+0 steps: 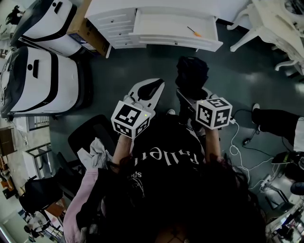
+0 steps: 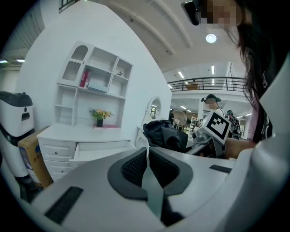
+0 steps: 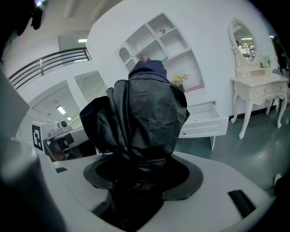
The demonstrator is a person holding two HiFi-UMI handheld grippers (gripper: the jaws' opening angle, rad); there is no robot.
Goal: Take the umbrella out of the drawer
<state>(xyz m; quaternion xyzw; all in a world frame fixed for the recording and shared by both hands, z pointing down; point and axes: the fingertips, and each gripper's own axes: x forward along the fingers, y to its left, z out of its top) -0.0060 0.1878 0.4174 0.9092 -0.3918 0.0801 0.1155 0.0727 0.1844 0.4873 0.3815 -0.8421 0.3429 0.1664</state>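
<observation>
A folded black umbrella (image 1: pixel 192 76) stands up out of my right gripper (image 1: pixel 190 97), whose jaws are shut on it; in the right gripper view the umbrella (image 3: pixel 140 118) fills the centre above that gripper (image 3: pixel 136 174). It hangs over the dark floor, well clear of the open white drawer (image 1: pixel 173 29). My left gripper (image 1: pixel 147 90) is beside it on the left, jaws shut with nothing between them (image 2: pixel 147 165). The left gripper view shows the umbrella (image 2: pixel 165 133) to the right and the drawer (image 2: pixel 102 149) ahead.
A small orange-handled tool (image 1: pixel 194 32) lies in the open drawer of the white desk (image 1: pixel 118 14). Two white-and-black machines (image 1: pixel 42 80) and a cardboard box (image 1: pixel 88 31) stand at left. A white dressing table (image 3: pixel 258 86) and cables (image 1: pixel 237 152) are at right.
</observation>
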